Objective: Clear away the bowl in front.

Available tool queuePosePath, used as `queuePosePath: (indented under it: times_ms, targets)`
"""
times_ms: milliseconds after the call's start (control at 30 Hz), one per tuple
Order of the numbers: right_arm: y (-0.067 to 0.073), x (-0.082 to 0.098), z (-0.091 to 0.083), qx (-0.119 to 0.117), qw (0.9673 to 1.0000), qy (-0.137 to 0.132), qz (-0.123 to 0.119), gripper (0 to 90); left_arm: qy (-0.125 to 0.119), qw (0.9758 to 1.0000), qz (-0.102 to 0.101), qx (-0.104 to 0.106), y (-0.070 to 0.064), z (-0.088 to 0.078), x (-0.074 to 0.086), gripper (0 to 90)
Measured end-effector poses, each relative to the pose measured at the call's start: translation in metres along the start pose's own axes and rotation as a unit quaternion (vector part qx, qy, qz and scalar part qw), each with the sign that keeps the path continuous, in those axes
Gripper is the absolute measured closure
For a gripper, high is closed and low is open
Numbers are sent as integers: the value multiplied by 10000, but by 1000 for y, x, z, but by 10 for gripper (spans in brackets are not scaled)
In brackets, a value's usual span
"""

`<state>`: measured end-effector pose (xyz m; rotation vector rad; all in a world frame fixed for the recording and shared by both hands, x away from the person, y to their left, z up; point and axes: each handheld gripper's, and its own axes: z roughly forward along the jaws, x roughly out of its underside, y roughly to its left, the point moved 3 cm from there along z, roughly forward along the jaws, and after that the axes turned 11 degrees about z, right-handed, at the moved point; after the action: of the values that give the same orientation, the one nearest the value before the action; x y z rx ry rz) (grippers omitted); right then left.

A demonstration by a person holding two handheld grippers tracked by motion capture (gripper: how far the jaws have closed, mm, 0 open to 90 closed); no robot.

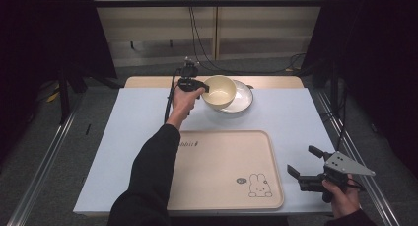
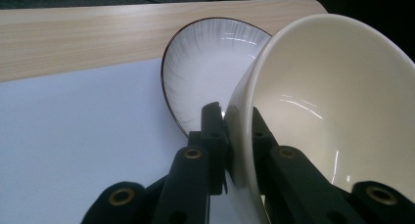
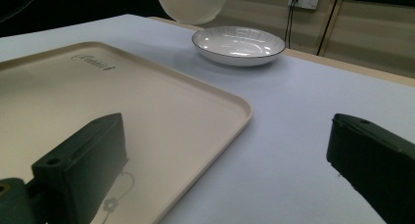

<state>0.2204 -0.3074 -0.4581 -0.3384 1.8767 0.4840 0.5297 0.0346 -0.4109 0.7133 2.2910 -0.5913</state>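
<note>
The bowl (image 2: 333,111) rim was pinched by the left gripper (image 2: 235,131), a plate (image 2: 205,77) just beyond, apparently untouched. The right gripper (image 3: 225,160) was held spread beside the tray (image 3: 161,106).

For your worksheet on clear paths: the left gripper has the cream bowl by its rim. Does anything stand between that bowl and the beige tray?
Nothing visible does. The left gripper holds the cream bowl lifted beside the white plate. Between the bowl and the beige tray lies only bare white table. The right gripper, open, is beyond the tray's right edge.
</note>
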Motion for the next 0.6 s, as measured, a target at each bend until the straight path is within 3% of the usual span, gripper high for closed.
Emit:
queuePosePath:
  times_ms: [300,600]
  targets:
    - [0,0,0,-26,10000,15,-1,10,28,9998,185,79,-9,-11,7,835]
    - [0,-1,1,-38,10000,-24,-24,9,46,9989,345,326,-25,-19,14,835]
